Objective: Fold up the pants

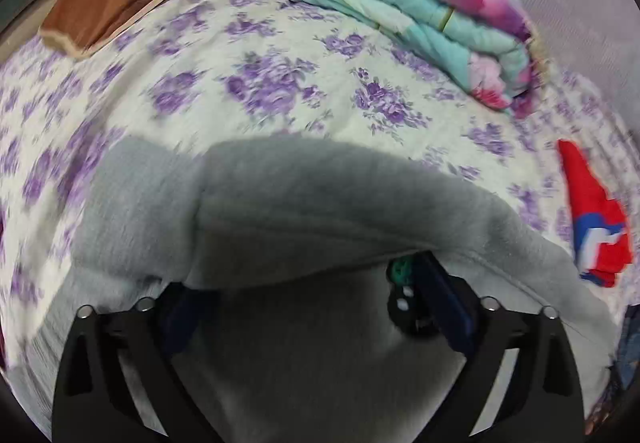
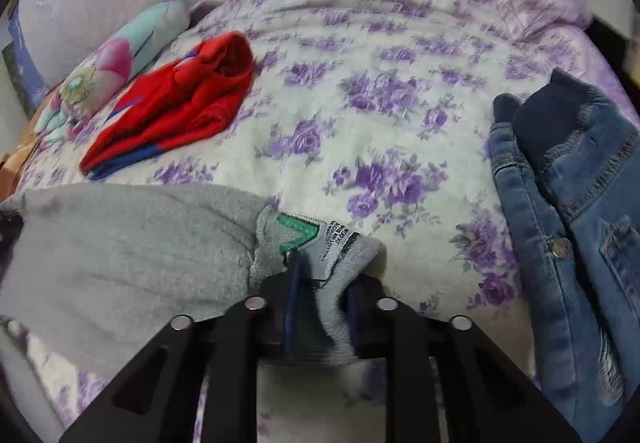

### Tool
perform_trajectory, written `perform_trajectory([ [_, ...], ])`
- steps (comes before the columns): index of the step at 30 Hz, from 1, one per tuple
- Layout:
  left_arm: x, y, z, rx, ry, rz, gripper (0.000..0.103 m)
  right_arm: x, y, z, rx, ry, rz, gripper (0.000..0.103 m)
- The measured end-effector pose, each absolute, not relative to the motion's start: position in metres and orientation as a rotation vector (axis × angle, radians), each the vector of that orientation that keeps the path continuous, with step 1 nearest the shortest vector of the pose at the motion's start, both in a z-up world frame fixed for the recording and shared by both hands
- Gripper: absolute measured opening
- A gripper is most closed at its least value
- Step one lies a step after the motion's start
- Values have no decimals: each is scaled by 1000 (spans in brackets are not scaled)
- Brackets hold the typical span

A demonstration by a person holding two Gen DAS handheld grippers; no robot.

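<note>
— Grey pants are draped right over the left gripper, whose jaws are spread wide beneath the fabric; nothing is seen pinched between its blue pads, so the cloth is taken to be let go on that side.

— And on the other side?

— A corner of the same grey pants, the part with the green printed patch, is clamped between the fingers of the right gripper. The rest of the garment is spread to the left of that grip on the floral bedspread.

— Which step is judged to be in hand?

— A fold is being laid down: one side appears released, the other is not yet dropped. How many folds are done cannot be told from these views.

— What is called for next?

— The held corner would need to be set flat and freed, with the edges lined up so that no bunching is left under the top layer. Care is advised near the red garment and the blue jeans, which lie apart on the bedspread, and the folded quilt further back.
</note>
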State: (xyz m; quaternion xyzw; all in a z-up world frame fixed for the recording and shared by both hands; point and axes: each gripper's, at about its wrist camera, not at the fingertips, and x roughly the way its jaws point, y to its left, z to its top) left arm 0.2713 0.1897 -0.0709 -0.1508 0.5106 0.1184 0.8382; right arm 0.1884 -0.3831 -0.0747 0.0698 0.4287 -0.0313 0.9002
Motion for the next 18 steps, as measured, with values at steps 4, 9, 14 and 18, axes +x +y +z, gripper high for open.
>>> perform_trajectory([
  [4,271,193,-58,-361,1116,199,97,147,-377,-39,125,767,-72,75],
  [9,205,196,-16,-379,1135,47,97,59,-388,3,181,704,99,94],
  [14,105,208,30,-345,997,-20,97,-19,-370,-16,198,809,284,97],
  [18,32,249,31,-354,904,103,97,-46,-346,-52,196,904,315,97],
])
